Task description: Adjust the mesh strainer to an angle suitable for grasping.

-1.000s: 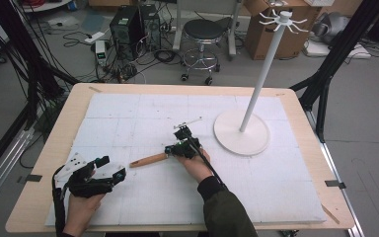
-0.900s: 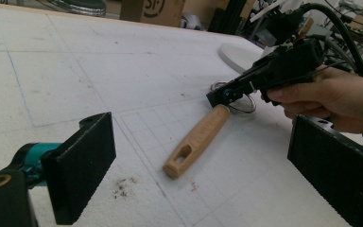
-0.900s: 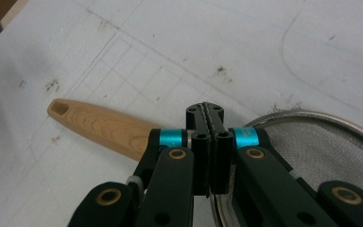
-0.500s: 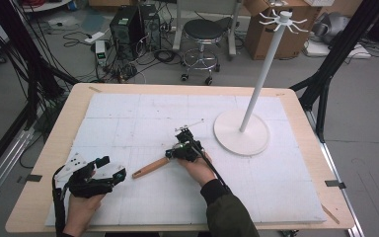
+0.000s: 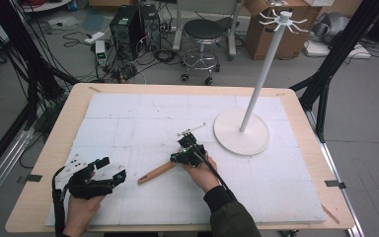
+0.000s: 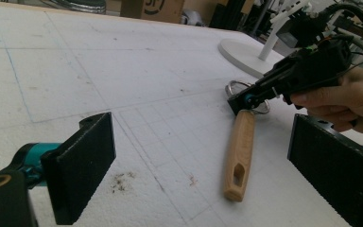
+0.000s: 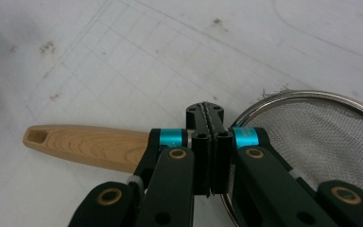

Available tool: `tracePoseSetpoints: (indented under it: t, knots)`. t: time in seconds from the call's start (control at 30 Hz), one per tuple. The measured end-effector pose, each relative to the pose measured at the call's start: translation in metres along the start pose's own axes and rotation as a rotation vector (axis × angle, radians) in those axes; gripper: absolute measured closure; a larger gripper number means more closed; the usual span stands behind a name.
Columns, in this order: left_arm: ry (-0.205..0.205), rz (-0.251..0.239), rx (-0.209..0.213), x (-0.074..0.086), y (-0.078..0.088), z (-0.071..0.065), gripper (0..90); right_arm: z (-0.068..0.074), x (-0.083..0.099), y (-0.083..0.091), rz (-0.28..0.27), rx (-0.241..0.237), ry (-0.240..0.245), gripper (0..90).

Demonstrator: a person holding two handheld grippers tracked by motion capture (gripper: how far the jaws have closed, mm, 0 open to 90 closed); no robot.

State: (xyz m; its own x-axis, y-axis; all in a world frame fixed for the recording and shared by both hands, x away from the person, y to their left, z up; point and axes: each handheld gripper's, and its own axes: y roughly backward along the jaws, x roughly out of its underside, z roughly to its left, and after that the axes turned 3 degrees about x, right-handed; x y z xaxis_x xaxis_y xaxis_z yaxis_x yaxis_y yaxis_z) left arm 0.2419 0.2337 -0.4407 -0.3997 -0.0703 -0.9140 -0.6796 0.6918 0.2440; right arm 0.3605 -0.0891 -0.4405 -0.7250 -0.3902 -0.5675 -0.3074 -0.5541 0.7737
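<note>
Wood-handled and mesh-bowled, the strainer [image 7: 307,137] lies flat on the white foam sheet [image 5: 128,118] near the middle of the bench [image 5: 54,148], its handle [image 5: 156,173] pointing toward the person's left. The right claw [image 5: 183,155] is clenched tight right at the neck where handle meets rim; the right gripper view shows its jaws pressed together over that junction, though whether they pinch the rim or merely rest above it I cannot tell. The left claw [image 6: 198,165] sits released, jaws wide and empty, well apart from the strainer at the near left of the sheet.

By my reading the work is early: the strainer has not left the sheet, and the hooked white stand [image 5: 241,131] (the likely place to hang it) carries nothing. Lifting and hanging would remain.

Room is generous: bare foam all around, the stand's base near the right hand, bench edges well off.
</note>
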Motion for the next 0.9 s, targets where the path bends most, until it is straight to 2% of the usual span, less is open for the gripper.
tracePoseSetpoints:
  t: [0.23,0.5,0.6,0.7,0.83,0.9]
  knots:
    - [0.004,0.001,-0.003,0.001,0.001,0.0,9.0,-0.009,0.018,0.014,-0.038,0.014,-0.032,90.0]
    - [-0.003,0.004,-0.007,0.001,0.001,-0.001,9.0,-0.015,0.026,0.022,-0.038,0.005,-0.045,90.0]
    - [-0.002,0.003,-0.008,0.001,0.001,-0.001,9.0,-0.021,0.031,0.025,-0.057,-0.041,-0.074,90.0]
    - [0.0,0.005,-0.007,0.001,0.001,-0.001,9.0,-0.026,0.034,0.027,-0.051,-0.092,-0.105,90.0]
    - [-0.003,0.008,-0.005,0.002,0.0,-0.002,9.0,-0.028,0.034,0.027,-0.034,-0.108,-0.098,90.0]
    - [-0.006,0.01,-0.003,0.001,0.0,-0.002,9.0,-0.028,0.034,0.028,-0.019,-0.114,-0.109,90.0]
